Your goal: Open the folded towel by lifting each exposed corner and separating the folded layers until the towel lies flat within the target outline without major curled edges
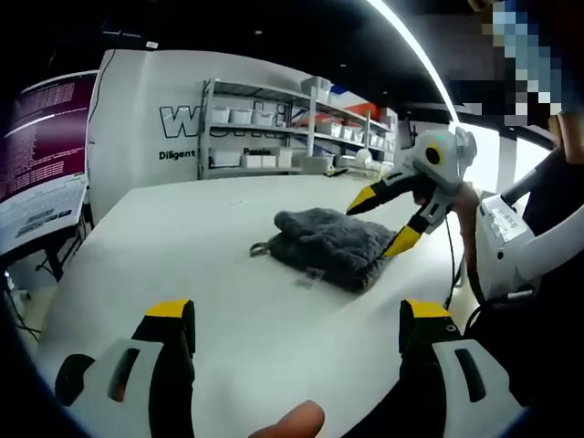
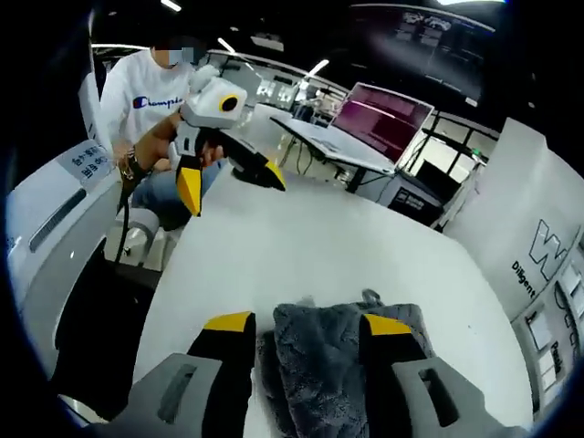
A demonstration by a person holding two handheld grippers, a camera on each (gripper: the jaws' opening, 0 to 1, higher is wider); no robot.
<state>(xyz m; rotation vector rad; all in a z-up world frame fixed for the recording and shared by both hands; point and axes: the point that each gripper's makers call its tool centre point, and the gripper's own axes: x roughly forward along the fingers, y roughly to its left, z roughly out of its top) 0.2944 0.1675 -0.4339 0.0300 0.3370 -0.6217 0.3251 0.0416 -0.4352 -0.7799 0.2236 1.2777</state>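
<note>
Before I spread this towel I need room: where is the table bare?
Bare white table lies between the folded grey towel and the left gripper, and beyond the towel toward the shelves. It is crowded where the right gripper straddles the towel's edge.

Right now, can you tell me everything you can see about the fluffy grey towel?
The towel is dark grey and fuzzy, like plush terry cloth. It is still folded into a thick, lumpy bundle with stacked layers showing at its edges. It lies on the white table, with a small loop poking out at one end. The right gripper is open, its yellow-tipped jaws at the towel's edge. In the right gripper view, the towel sits between those jaws.
</note>
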